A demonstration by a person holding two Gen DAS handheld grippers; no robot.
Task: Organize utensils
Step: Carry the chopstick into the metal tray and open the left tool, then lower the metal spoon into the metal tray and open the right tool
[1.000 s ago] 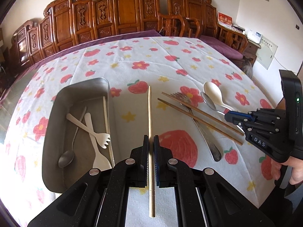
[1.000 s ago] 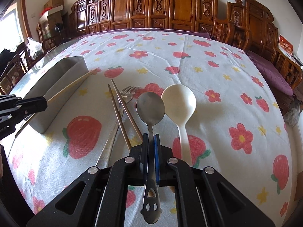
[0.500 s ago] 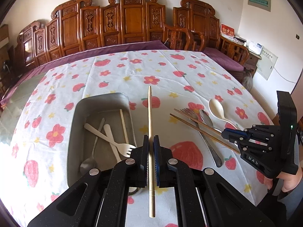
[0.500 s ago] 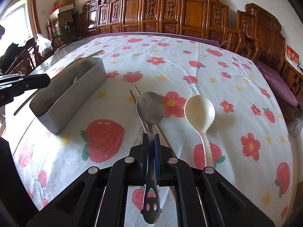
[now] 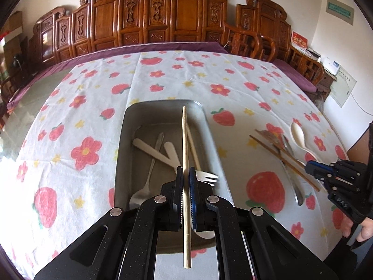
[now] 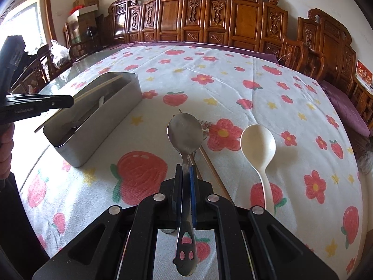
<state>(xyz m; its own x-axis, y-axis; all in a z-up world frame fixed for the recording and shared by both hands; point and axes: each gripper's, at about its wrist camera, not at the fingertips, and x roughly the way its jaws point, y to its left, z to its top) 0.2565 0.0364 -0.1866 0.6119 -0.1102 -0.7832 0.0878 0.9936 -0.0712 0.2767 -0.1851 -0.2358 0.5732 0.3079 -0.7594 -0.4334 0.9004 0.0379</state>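
Nearest the lens in the left wrist view, our left gripper point(image 5: 186, 182) is clamped shut on a pale wooden chopstick point(image 5: 185, 144), which runs up the middle of the frame and hangs directly over the open metal tray point(image 5: 127, 140). We judge this chopstick ready to be lowered and let go, but it is not yet in. Down in the tray we already see a metal spoon point(image 5: 148, 175), two cream plastic forks point(image 5: 153, 149) crossed over each other and another light chopstick point(image 5: 194, 150) along the right side, so a fair share of the sorting looks done. At the bottom centre of the right wrist view, our right gripper point(image 6: 185, 182) is closed on the handle of a steel spoon point(image 6: 185, 137), lifted off the flowered tablecloth point(image 6: 233, 86) with its bowl pointing away from us; the tray sits well apart from it at centre left of that frame, so this spoon has some way to travel, we reckon. Beyond it, lying loose on the surface, are a cream plastic spoon point(image 6: 260, 147) at right, a pair of dark brown chopsticks point(image 5: 279, 156) and a metal fork point(image 6: 206, 126) partly hidden behind the held spoon. So we count two pieces in hand and about four waiting. Farther back the surface is bare cloth, ringed by carved wooden chairs point(image 5: 186, 16).
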